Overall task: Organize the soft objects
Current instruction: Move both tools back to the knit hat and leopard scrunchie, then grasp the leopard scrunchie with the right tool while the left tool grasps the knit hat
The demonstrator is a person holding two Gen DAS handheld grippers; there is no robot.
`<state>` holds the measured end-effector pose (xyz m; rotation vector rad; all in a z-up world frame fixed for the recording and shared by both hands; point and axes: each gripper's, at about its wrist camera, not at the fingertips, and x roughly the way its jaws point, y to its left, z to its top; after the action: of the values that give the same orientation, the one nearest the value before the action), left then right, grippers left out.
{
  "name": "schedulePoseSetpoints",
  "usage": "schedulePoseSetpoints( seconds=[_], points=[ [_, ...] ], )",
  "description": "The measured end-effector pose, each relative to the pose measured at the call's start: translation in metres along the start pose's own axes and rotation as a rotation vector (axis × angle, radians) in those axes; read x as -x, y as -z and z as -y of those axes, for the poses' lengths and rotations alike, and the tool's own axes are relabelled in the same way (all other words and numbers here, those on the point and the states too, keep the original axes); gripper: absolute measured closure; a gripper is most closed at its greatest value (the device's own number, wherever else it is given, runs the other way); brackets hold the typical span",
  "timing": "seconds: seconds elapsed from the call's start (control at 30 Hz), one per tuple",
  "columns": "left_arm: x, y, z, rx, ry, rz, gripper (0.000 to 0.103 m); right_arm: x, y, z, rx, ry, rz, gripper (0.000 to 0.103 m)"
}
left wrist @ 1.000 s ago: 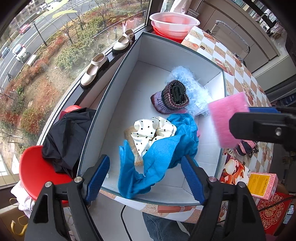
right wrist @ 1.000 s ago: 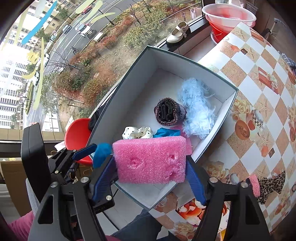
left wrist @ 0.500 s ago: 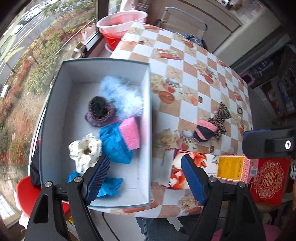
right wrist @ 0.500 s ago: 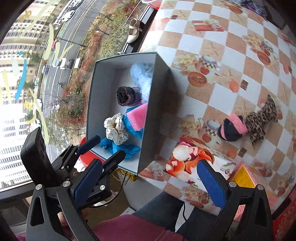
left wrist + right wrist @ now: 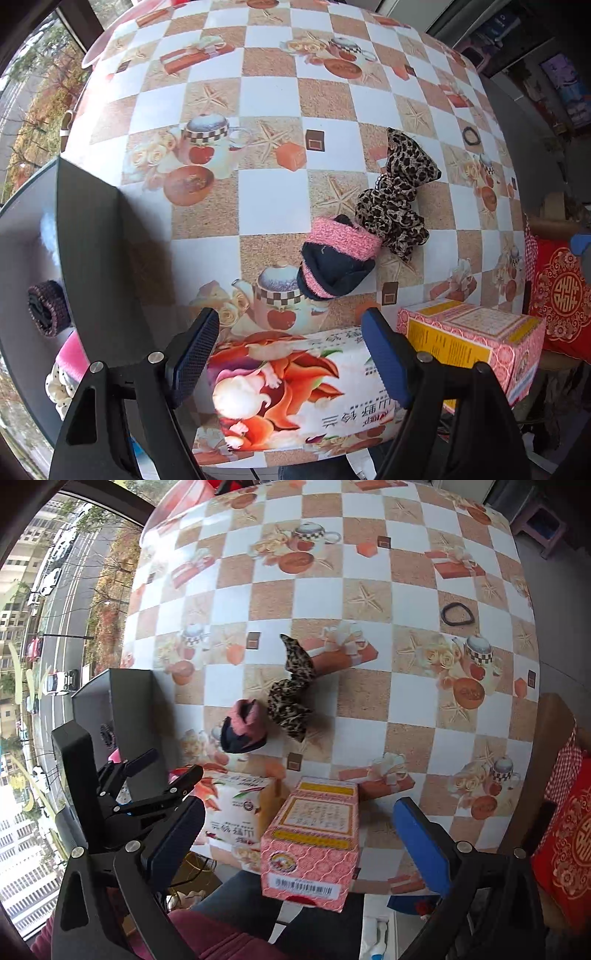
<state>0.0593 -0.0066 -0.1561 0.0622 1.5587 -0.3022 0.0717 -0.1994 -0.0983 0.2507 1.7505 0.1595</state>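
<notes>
A counter (image 5: 273, 206) covered in a checkered oilcloth of white and tan squares printed with teapots, roses and starfish fills both views. At its left edge stands a large grey cardboard box (image 5: 92, 236) with a white inside, and what shows of its contents is a rolled dark purple knitted piece (image 5: 48, 308), a pink foam block (image 5: 72, 360), a cream polka-dot scrunchie (image 5: 59, 387) and a bit of pale blue fluff (image 5: 48, 229). Along the near edge of the counter lies a soft tissue pack with an orange flower print (image 5: 291, 391), and just beside it stands a pink and yellow patterned carton (image 5: 314, 842). Out on the open counter, well apart from the grey box, a rolled dark navy sock with a fuzzy pink cuff (image 5: 338, 258) lies touching a crumpled leopard-print fabric scrunchie (image 5: 399, 195). Further off, a thin black hair tie (image 5: 457, 613) rests alone on a white square. The left gripper (image 5: 290, 354) hangs over the tissue pack with its blue pads apart and nothing between them. The right gripper (image 5: 299, 834) hangs over the pink carton; its jaws have just been opening and now stand wide, seemingly clear of the carton, though the angle makes that hard to judge.
</notes>
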Motion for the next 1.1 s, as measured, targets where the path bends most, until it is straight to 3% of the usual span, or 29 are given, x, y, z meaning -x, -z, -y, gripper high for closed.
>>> schedulePoseSetpoints(
  seconds=[0.13, 0.3, 0.43, 0.5, 0.6, 0.77, 0.83, 0.97, 1.1],
  points=[
    [-0.029, -0.018, 0.013, 0.009, -0.01, -0.061, 0.021, -0.042, -0.036, 0.006, 0.036, 0.007, -0.076, 0.0],
    [-0.051, -0.029, 0.006, 0.095, -0.04, -0.098, 0.021, -0.097, -0.075, -0.005, 0.082, 0.008, -0.146, 0.0],
    [-0.061, -0.034, -0.001, 0.146, -0.054, -0.117, 0.021, -0.138, -0.092, -0.008, 0.108, 0.008, -0.202, 0.0],
    [-0.065, -0.037, -0.001, 0.154, -0.068, -0.122, 0.021, -0.156, -0.094, -0.008, 0.138, 0.056, -0.234, 0.0],
    [-0.069, -0.042, 0.0, 0.162, -0.071, -0.124, 0.021, -0.164, -0.092, 0.011, 0.128, 0.154, -0.222, 0.0],
    [-0.074, -0.049, 0.003, 0.149, -0.075, -0.128, 0.019, -0.15, -0.083, 0.087, -0.07, 0.175, -0.181, 0.0],
    [-0.076, -0.051, 0.007, 0.143, -0.076, -0.125, 0.019, -0.137, -0.078, 0.107, -0.122, 0.122, -0.138, 0.0],
    [-0.076, -0.053, 0.012, 0.132, -0.082, -0.129, 0.019, -0.12, -0.073, 0.103, -0.069, -0.017, -0.064, 0.0],
    [-0.063, -0.058, 0.018, 0.136, -0.08, -0.1, 0.019, -0.129, -0.077, 0.08, 0.035, -0.003, -0.051, 0.0]
  ],
)
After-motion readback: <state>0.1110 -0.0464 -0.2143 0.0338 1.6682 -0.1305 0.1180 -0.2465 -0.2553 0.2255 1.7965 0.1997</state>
